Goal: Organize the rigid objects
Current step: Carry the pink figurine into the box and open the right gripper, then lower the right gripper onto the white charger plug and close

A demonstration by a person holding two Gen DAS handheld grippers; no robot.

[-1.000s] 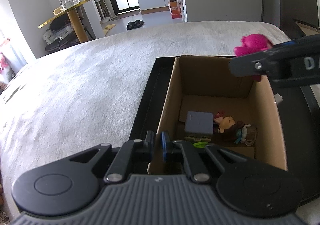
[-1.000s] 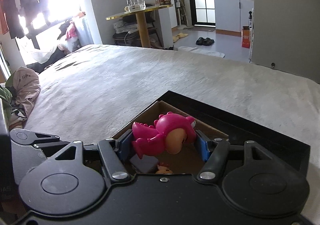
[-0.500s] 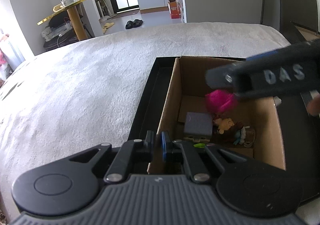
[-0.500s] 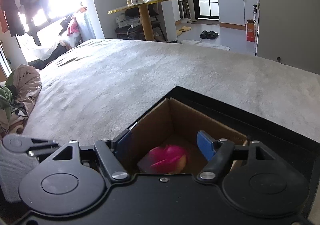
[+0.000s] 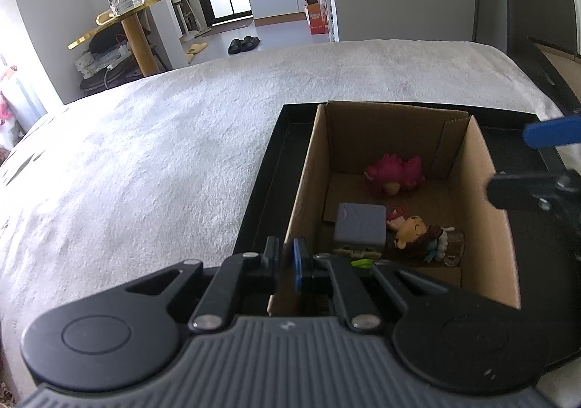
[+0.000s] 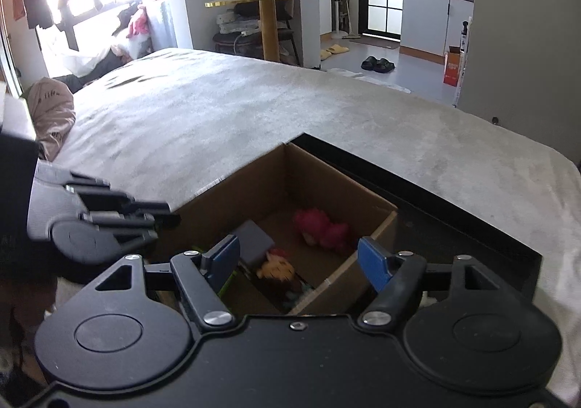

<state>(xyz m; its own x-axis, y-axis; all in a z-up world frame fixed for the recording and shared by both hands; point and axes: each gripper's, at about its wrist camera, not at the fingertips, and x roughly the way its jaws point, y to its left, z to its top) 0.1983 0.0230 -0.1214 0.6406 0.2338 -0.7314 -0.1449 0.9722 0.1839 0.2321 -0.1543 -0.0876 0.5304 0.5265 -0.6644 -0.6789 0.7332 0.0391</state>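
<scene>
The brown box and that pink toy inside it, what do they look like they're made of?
The brown box looks like plain corrugated cardboard: matte, with folded flaps and raw cut edges. The pink toy seems to be hard moulded plastic or vinyl, smooth with a slight sheen, though the picture is too soft to be sure.

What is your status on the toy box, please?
Left gripper shut on box wall. Right gripper open, empty. Pink toy in box. Nothing blocking.
</scene>
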